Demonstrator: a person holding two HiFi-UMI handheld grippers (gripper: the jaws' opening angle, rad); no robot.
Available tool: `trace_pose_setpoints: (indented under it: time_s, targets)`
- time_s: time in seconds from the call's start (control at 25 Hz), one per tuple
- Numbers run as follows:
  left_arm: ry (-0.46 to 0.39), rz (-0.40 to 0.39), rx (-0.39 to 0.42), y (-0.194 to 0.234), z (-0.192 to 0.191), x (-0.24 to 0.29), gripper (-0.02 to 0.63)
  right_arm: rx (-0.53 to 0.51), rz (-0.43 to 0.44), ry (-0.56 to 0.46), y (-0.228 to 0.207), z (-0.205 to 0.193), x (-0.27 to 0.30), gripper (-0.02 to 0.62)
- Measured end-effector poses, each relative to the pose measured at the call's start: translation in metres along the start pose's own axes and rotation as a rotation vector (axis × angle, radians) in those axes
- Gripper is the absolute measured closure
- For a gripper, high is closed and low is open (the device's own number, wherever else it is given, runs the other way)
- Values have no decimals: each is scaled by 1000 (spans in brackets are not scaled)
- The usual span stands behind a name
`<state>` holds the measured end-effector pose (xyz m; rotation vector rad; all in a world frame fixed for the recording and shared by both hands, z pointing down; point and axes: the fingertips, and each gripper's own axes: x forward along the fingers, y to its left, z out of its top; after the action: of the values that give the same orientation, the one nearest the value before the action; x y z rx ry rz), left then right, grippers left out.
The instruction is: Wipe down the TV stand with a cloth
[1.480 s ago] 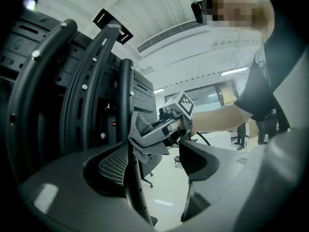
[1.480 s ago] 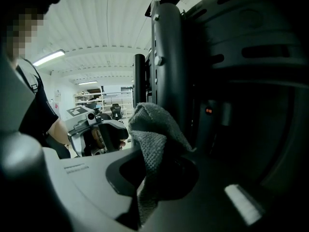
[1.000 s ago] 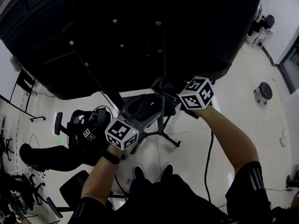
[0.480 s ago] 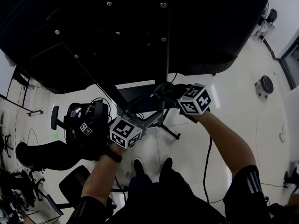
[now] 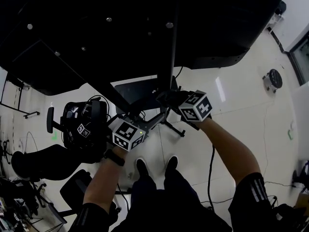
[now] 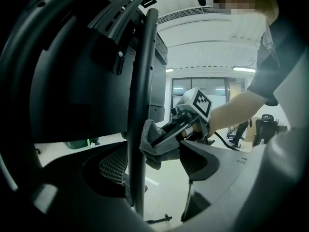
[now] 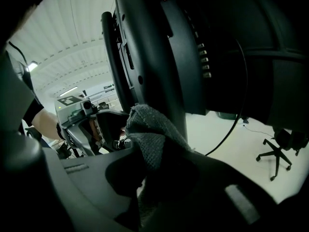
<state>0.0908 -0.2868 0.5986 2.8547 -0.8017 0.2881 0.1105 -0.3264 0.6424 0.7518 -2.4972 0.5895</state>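
The grey cloth [image 7: 147,129] sits bunched between the fingers of the right gripper [image 7: 154,178], which are clenched on it, so only a rounded wad sticks out past the tips. That wad is pressed against the black pole [image 6: 139,81] of the TV stand [image 5: 166,81], low down on the pole and below the dark back of the screen [image 5: 145,23].

The left gripper [image 6: 157,163] faces the right one from the other side of the pole. Its fingers are spread wide and hold nothing. The pole stands in the gap between them, close to the finger with the ribbed pad [image 6: 113,166], though I cannot tell whether the pad touches it. Pale floor shows between the pole and the other finger. The cloth and the tips of the right gripper lie just above that gap.

From the head view, both arms reach forward under the screen and the two marker cubes sit near each other beside the pole. A thin black cable [image 7: 236,105] hangs down from the back of the screen. The floor [image 5: 241,81] is pale and shiny. An office chair [image 7: 277,153] stands well apart on it, and the person's shoes [image 5: 142,167] are planted near the foot of the stand.
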Motion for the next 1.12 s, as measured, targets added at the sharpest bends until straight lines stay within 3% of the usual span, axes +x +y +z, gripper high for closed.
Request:
trace_pose_setpoints:
  time_s: [1.12]
  targets:
    - [129,2,-89,32,-190,53,236,174,-56,112,-63,-184,120,565]
